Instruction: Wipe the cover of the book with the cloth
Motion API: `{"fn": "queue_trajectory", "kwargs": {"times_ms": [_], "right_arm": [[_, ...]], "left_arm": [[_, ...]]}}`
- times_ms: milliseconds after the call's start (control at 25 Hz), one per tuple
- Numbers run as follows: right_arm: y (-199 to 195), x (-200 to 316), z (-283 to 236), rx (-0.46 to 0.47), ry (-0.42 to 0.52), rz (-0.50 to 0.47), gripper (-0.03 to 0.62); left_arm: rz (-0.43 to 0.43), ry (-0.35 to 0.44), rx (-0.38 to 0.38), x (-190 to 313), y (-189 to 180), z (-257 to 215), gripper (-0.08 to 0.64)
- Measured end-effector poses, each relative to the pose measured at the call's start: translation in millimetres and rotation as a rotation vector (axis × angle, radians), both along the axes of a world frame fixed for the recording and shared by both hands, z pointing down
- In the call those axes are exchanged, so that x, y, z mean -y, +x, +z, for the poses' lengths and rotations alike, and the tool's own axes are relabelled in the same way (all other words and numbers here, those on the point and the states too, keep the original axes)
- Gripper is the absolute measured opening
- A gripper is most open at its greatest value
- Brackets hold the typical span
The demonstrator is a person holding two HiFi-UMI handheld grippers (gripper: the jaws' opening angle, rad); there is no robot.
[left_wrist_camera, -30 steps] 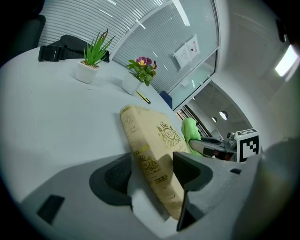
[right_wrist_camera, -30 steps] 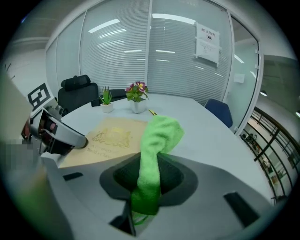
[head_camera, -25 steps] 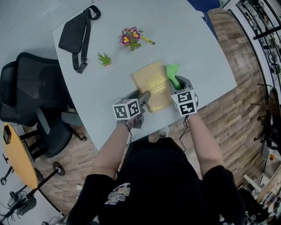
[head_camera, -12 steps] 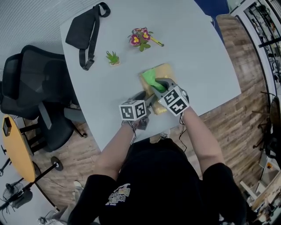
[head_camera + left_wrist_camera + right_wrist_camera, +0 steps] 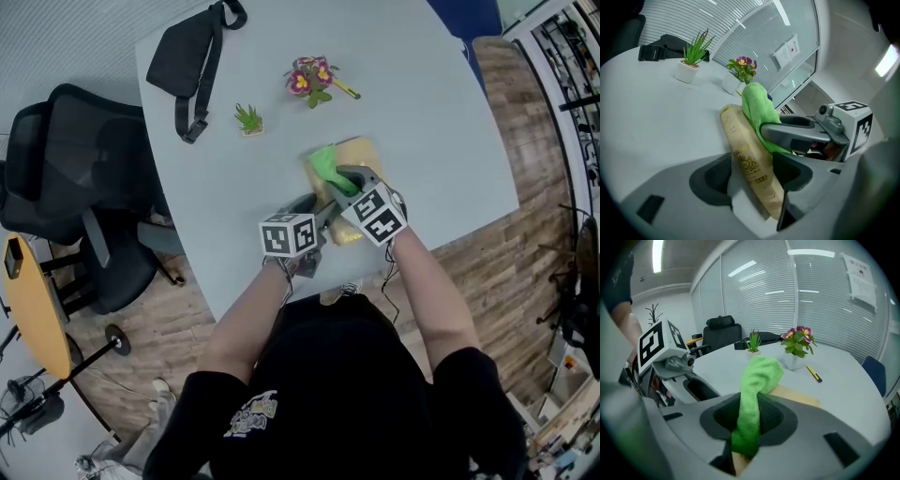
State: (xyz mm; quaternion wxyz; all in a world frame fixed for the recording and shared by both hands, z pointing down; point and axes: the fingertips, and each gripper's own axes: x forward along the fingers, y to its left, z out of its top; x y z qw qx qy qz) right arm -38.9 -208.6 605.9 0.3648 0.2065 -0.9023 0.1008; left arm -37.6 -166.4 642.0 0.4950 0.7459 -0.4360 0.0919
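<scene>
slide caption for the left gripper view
Left gripper clamps the tan book while the right gripper holds a green cloth on its cover.

The cloth [image 5: 325, 166] is bright green, soft and fuzzy like microfibre, bunched into loose folds. The book [image 5: 745, 154] has a tan, matt, paper-like cover with gold print. The left gripper [image 5: 750, 176] and the right gripper [image 5: 747, 427] are smooth, matt grey plastic with darker inner pads. The table [image 5: 422, 84] top is pale, smooth and matt. At eleven o'clock on it lies a black woven-fabric bag [image 5: 183, 58]. At three o'clock, the floor [image 5: 525, 234] is brown wood plank.
</scene>
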Motion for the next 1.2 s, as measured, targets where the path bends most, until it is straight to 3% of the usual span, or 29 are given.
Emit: {"fn": "queue_trajectory", "kwargs": {"times_ms": [360,800,960,1200], "right_arm": [[45.1,25.2,0.9,0.024,0.037,0.182,0.097],[99.6,42.2,1.5,0.029,0.018,0.38,0.097],[114.2,49.6,1.2,-0.015,0.025,0.443,0.097],[112.6,59.4,-10.7,-0.037,0.086,0.459,0.097]], "left_arm": [[-0.002,0.004,0.0,0.5,-0.1,1.3,0.275],[-0.004,0.005,0.0,0.5,0.3,1.3,0.276],[-0.005,0.005,0.002,0.5,-0.2,1.1,0.275],[-0.003,0.007,0.008,0.0,0.4,0.9,0.275]]}}
